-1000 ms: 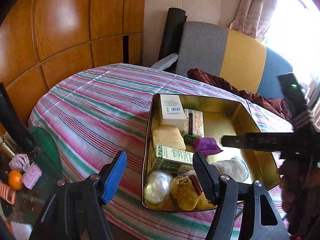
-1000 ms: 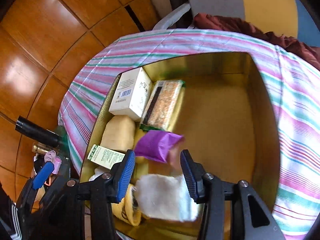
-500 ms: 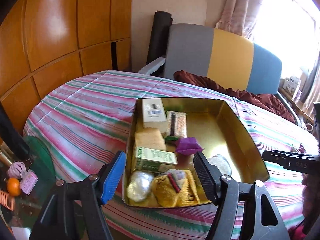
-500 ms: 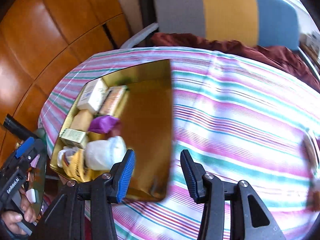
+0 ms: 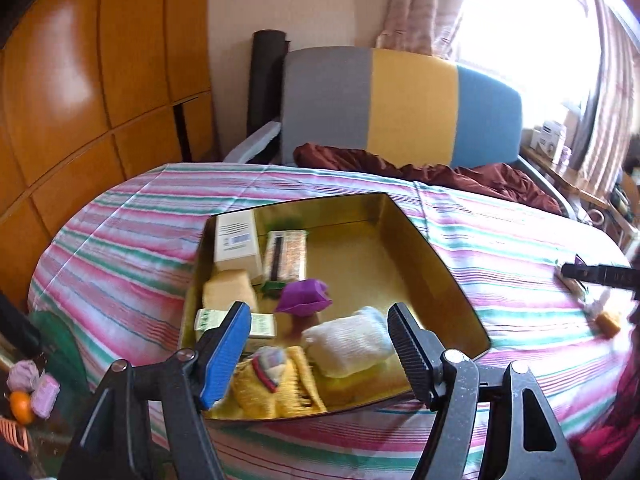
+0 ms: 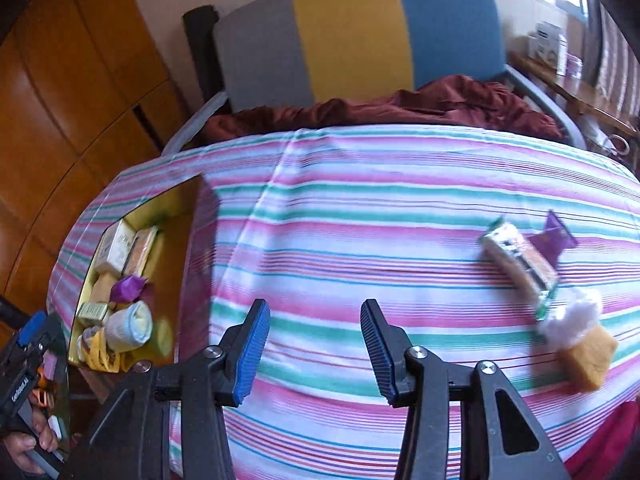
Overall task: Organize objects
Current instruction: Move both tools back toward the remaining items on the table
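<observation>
A gold tin box [image 5: 436,264] sits on the striped tablecloth and holds several items, among them a purple wrapper [image 5: 304,300], a white rolled cloth [image 5: 348,344] and a yellow knitted piece [image 5: 276,384]. My left gripper [image 5: 316,344] hovers open above the tin's near edge, nothing between its fingers. My right gripper [image 6: 316,344] is open over bare tablecloth, well right of the tin [image 6: 188,240]. To its right lie a snack bar [image 6: 520,264], a purple wrapper [image 6: 556,236], a white fluffy item [image 6: 576,316] and an orange block [image 6: 588,360].
A chair [image 5: 400,104] with grey, yellow and blue panels stands behind the table, dark red cloth [image 5: 440,172] draped on its seat. Wooden cabinets [image 5: 80,100] line the left. A low glass surface [image 5: 28,392] with small items sits at lower left. A person's hand [image 6: 24,444] holds the left gripper.
My right gripper has swung right, away from the tin, to above the open tablecloth, bringing the loose items at the right into view. My left gripper shifted slightly along the tin's near edge.
</observation>
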The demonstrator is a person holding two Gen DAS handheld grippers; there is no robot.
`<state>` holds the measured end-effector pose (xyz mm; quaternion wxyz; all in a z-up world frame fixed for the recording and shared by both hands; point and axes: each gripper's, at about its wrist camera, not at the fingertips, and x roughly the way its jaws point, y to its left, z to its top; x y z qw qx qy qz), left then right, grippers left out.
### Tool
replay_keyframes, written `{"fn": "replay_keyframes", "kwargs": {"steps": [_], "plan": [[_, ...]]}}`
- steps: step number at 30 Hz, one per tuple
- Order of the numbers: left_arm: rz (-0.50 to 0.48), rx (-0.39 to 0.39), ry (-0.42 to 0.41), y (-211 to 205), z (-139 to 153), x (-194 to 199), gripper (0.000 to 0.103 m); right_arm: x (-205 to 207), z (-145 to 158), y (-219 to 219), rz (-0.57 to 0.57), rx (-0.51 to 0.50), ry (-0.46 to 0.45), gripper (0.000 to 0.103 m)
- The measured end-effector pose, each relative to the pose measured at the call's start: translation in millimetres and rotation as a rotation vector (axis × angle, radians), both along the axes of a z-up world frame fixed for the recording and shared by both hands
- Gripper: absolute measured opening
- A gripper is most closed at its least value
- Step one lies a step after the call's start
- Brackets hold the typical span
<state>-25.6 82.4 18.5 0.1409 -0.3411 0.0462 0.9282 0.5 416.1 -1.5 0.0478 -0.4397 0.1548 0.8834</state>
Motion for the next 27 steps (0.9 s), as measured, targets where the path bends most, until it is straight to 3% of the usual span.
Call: {"fn": "replay_keyframes", "kwargs": {"steps": [7,14,18,20,22,25,27], "plan": [[-0.079,-0.013,0.002,35,3,4,0.072,22,16,70,-0.165,0.049,0.038,0.048],[-0.178,-0.018,-0.021,73,-1,9,0.072,56,18,173,-0.494,0.061,0.095,0.05],[-0.231,-0.035,-0.031,96,-4,14,0.072,86,-8,222,-0.691,-0.027,0.102,0.05],[-0.258,-0.042,-0.036,110,-6,17,0.072,102,-20,243,-0.77,-0.17,0.105,0.053],[-0.284,-0.035,-0.055,125,-8,17,0.072,112,-24,254,-0.833,-0.213,0.119,0.053],[-0.323,-0.031,-0.078,146,-11,18,0.072,115,-28,258,-0.837,-0.275,0.124,0.055],[-0.354,-0.037,-0.078,160,-12,21,0.072,110,-27,257,-0.819,-0.264,0.117,0.055]]}}
